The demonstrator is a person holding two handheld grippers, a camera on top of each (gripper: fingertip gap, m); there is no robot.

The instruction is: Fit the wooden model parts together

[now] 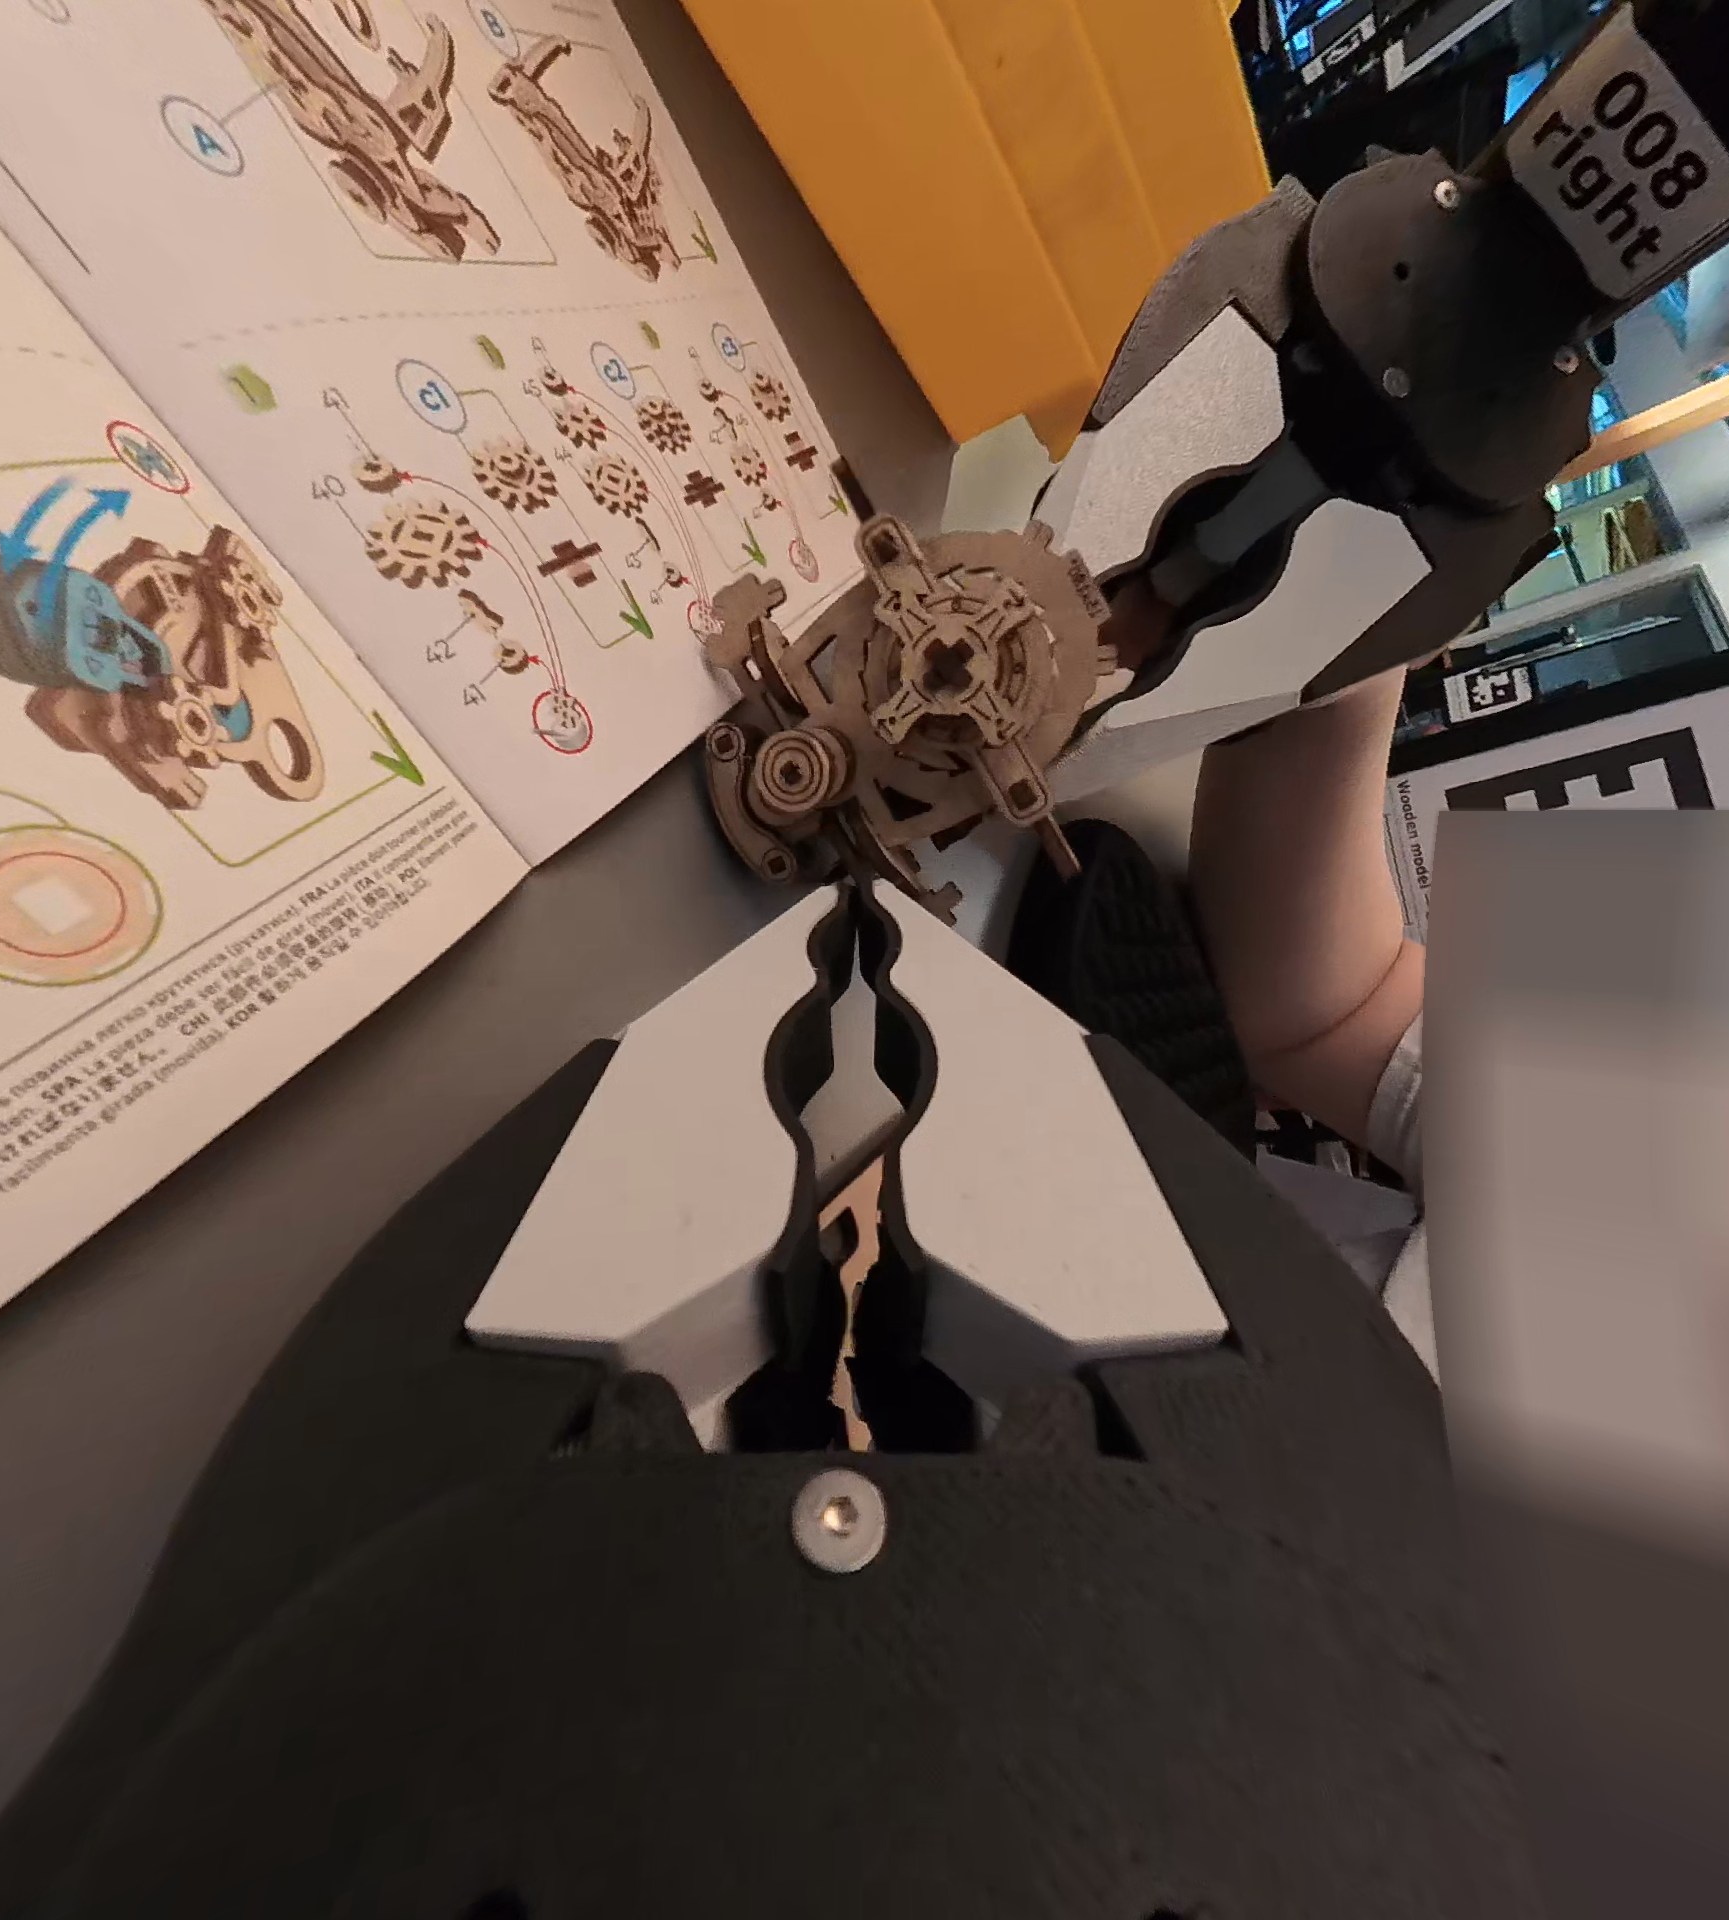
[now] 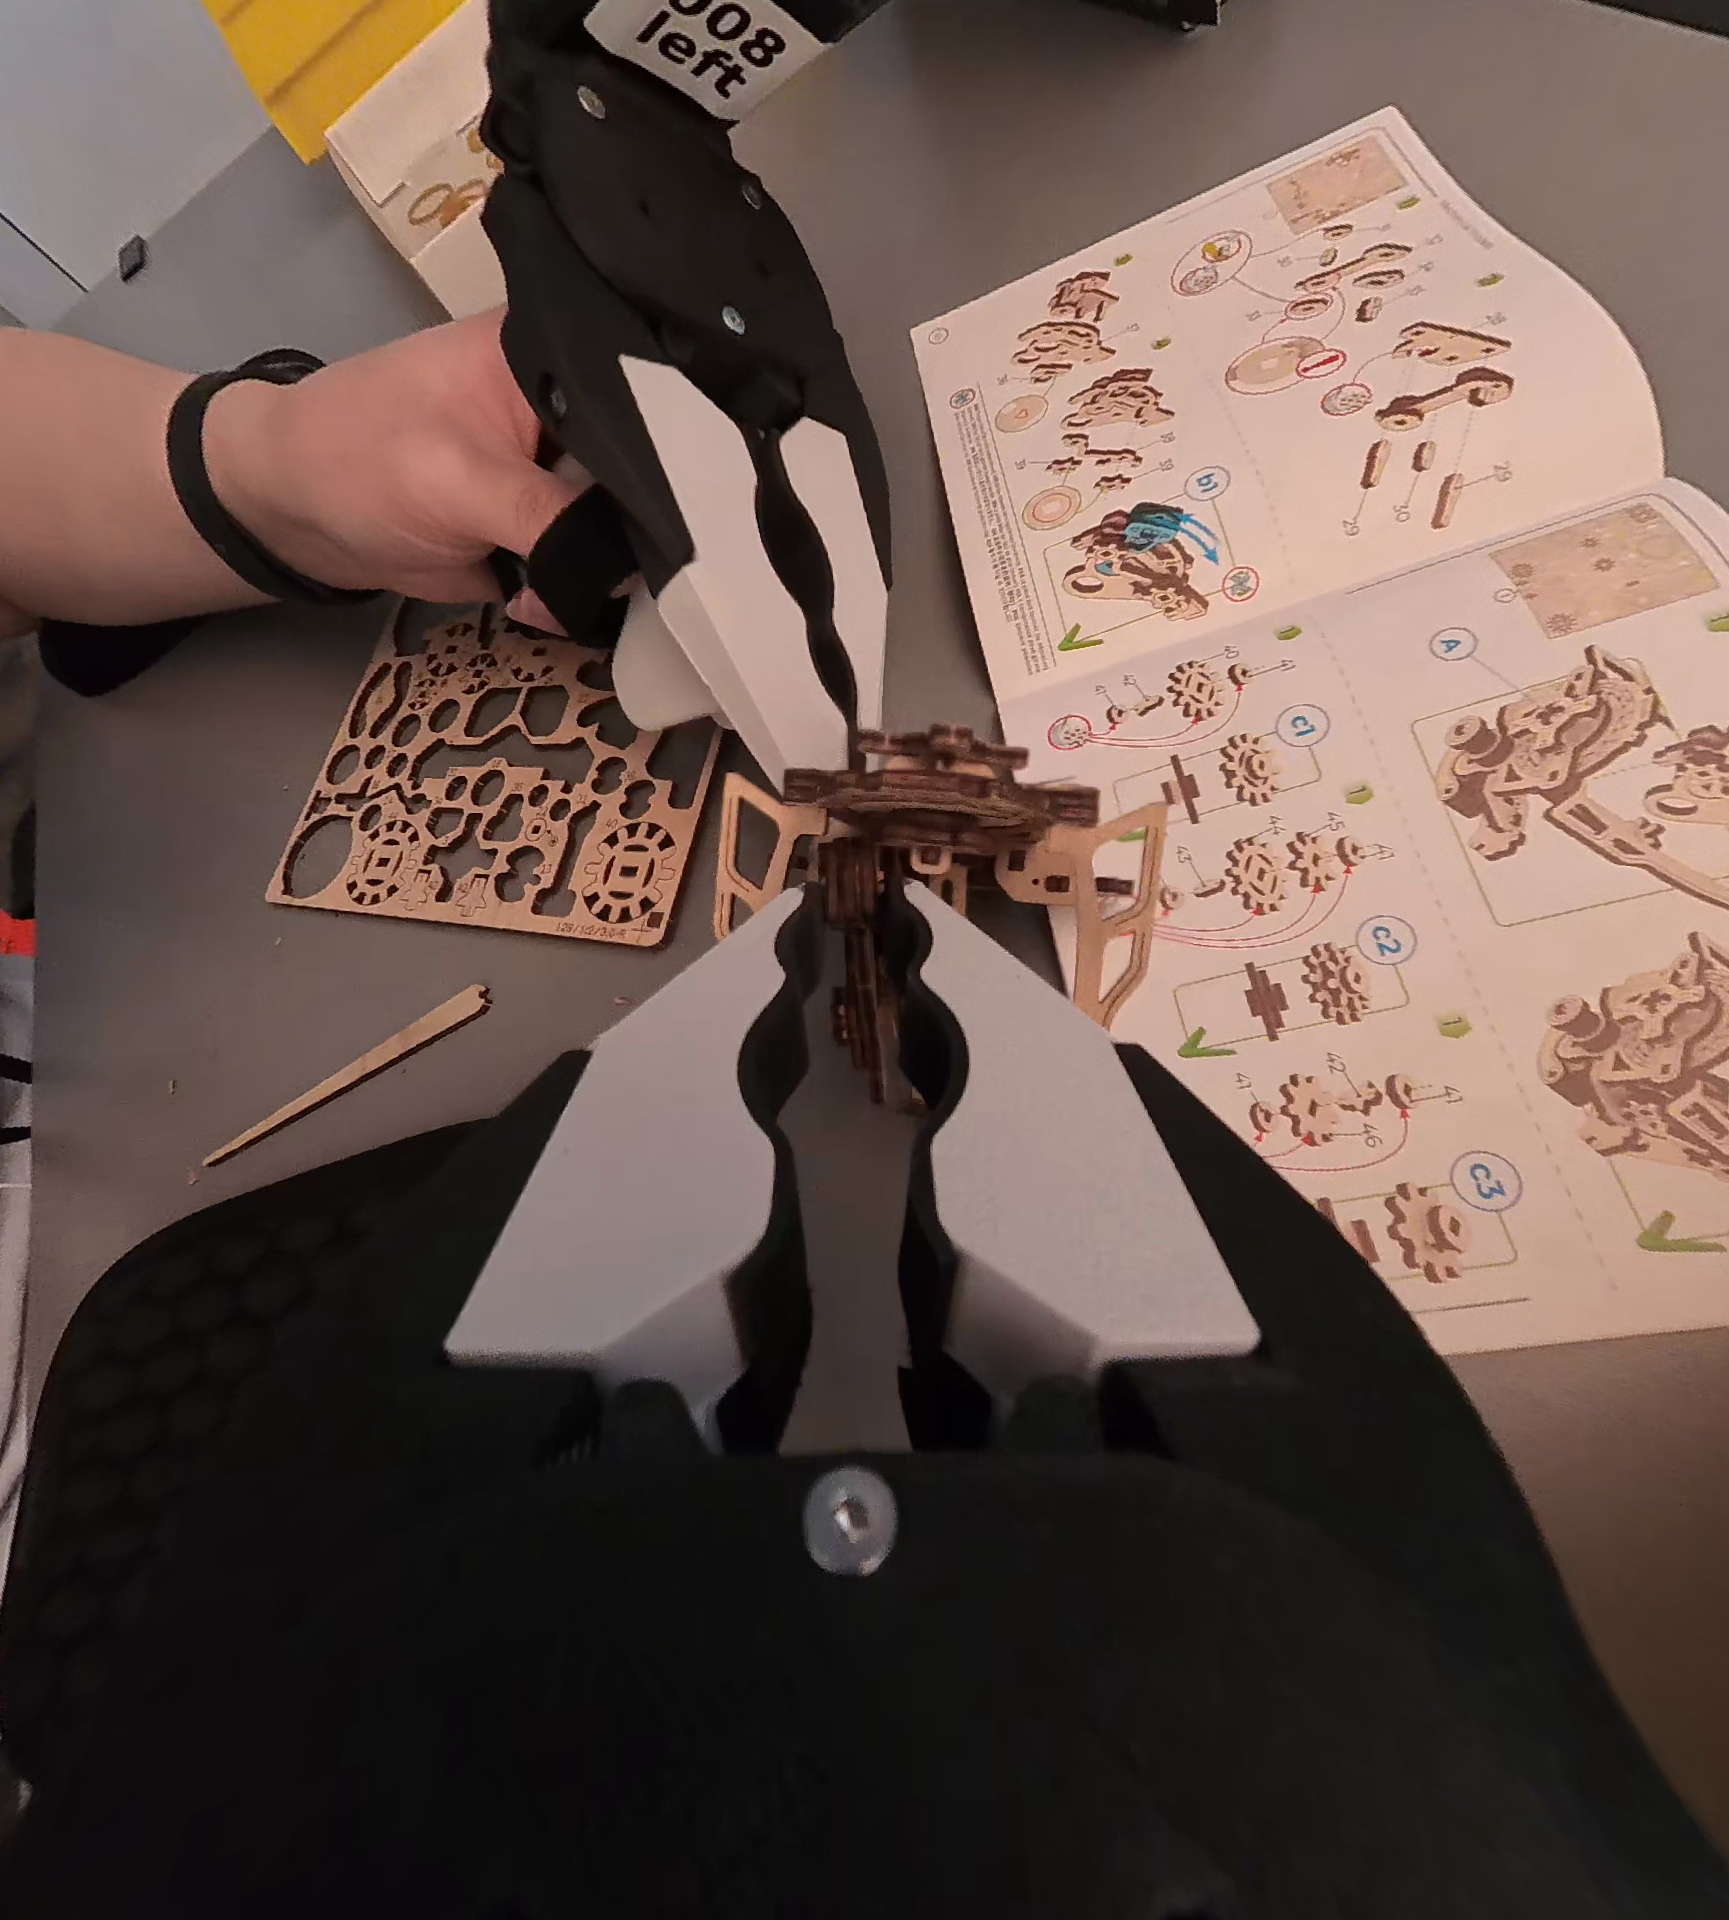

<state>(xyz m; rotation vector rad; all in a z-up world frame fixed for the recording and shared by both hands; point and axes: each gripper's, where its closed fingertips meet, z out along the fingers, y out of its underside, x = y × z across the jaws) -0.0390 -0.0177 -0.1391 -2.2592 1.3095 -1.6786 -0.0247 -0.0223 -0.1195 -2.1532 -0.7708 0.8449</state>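
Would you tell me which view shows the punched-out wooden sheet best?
The right wrist view: the punched-out wooden sheet lies flat on the grey table, nearly whole, under the left gripper. The left wrist view does not show it.

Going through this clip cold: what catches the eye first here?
The wooden gear assembly, held above the grey table between both grippers: the right gripper clamps its lower stack, the left gripper pinches its top edge. An open instruction booklet lies to the right, a punched-out wooden sheet to the left.
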